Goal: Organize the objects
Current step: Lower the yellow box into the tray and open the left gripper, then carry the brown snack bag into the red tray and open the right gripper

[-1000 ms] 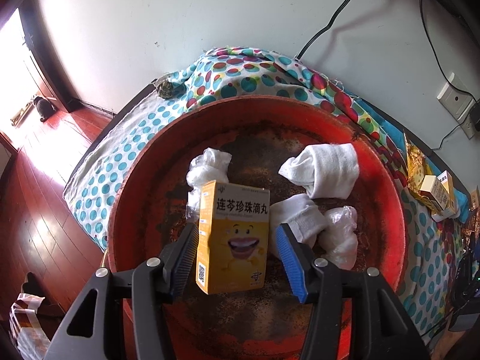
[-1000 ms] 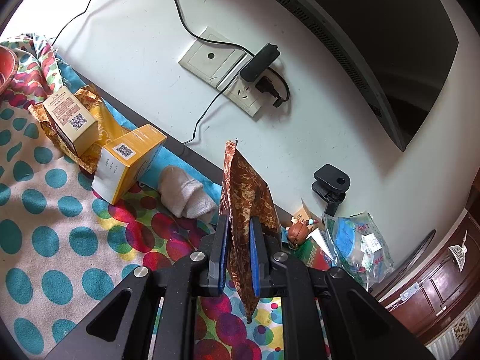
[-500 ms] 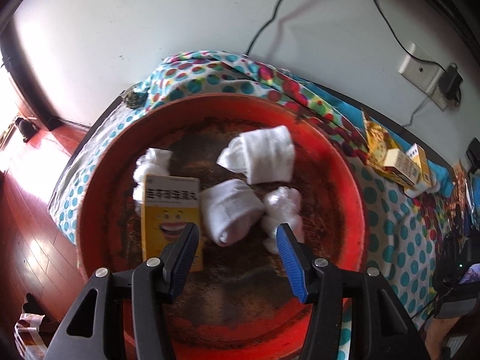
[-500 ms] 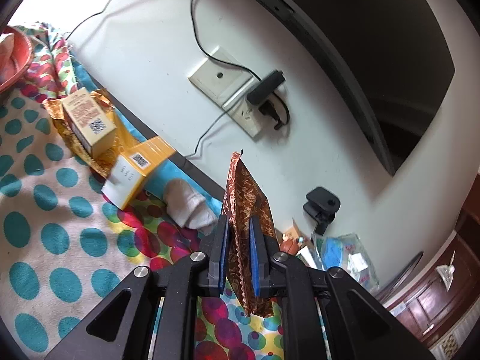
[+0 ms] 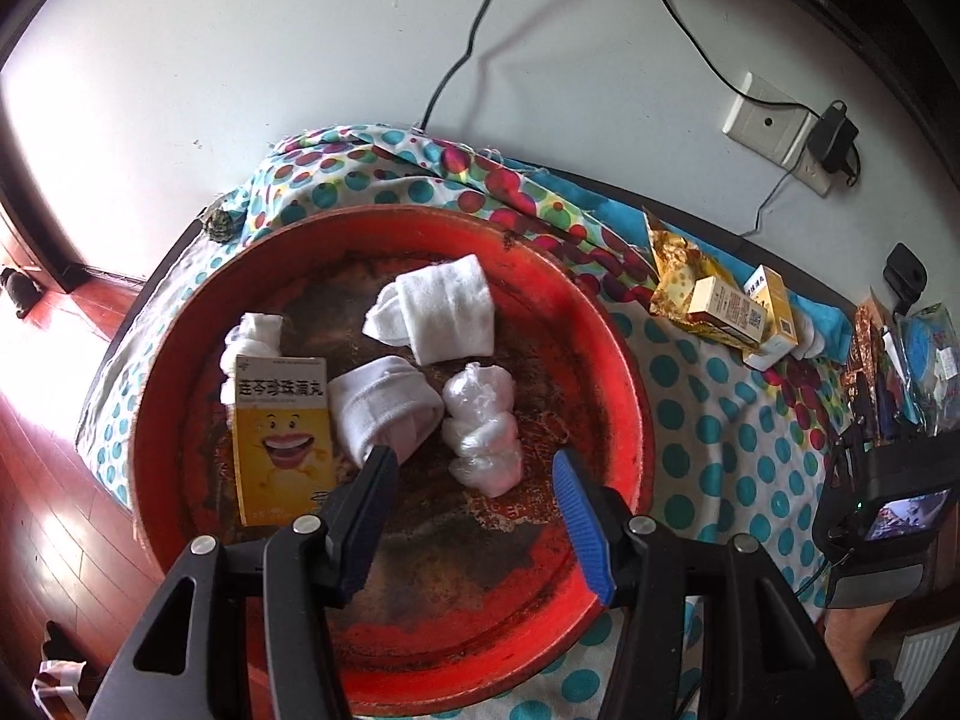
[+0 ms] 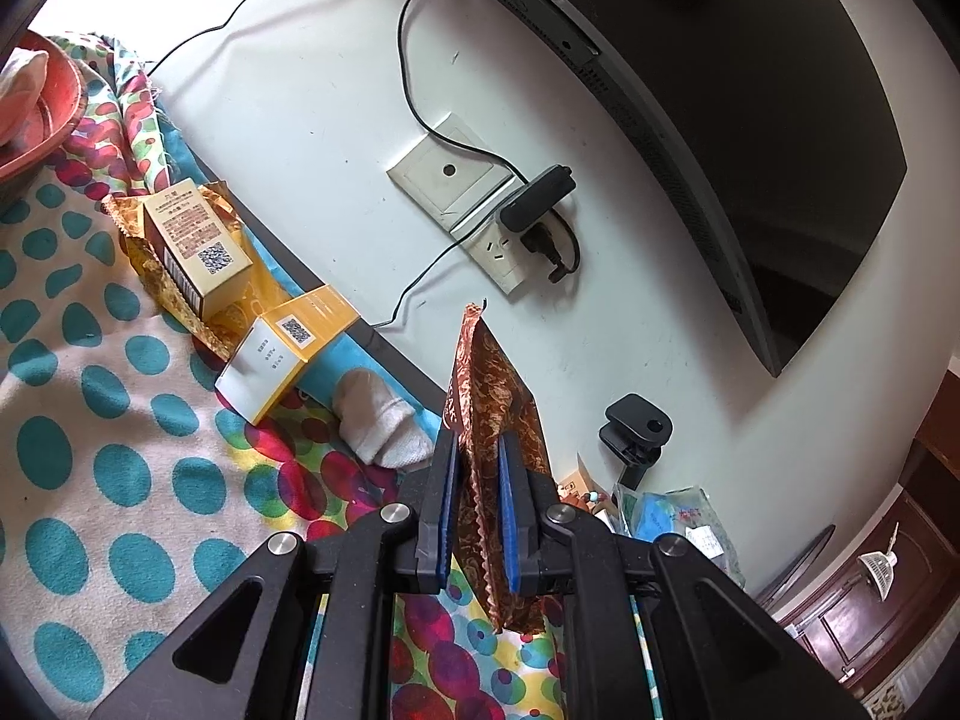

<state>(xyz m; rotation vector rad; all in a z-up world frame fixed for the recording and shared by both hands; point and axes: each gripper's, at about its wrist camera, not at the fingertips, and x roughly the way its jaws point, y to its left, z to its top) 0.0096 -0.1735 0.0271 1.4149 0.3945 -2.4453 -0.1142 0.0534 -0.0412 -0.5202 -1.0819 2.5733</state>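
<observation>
My left tool [image 5: 474, 477] hangs wide open and empty over the red basin [image 5: 624, 348], inside which the yellow medicine box [image 5: 281, 444] lies flat at the left, touching a rolled white sock [image 5: 384, 405], with a plastic-wrapped bundle [image 5: 483, 429] just right of that sock and a larger folded white cloth [image 5: 441, 309] toward the basin's far side. My right tool [image 6: 474, 495] is clamped on a brown patterned packet [image 6: 492, 414], holding it upright above the spotted cloth [image 6: 90, 420] on the tabletop. Well right of the basin, two small boxes [image 6: 198, 243] lie on a gold wrapper [image 6: 150, 267], with a loose sock [image 6: 381, 417] near them.
</observation>
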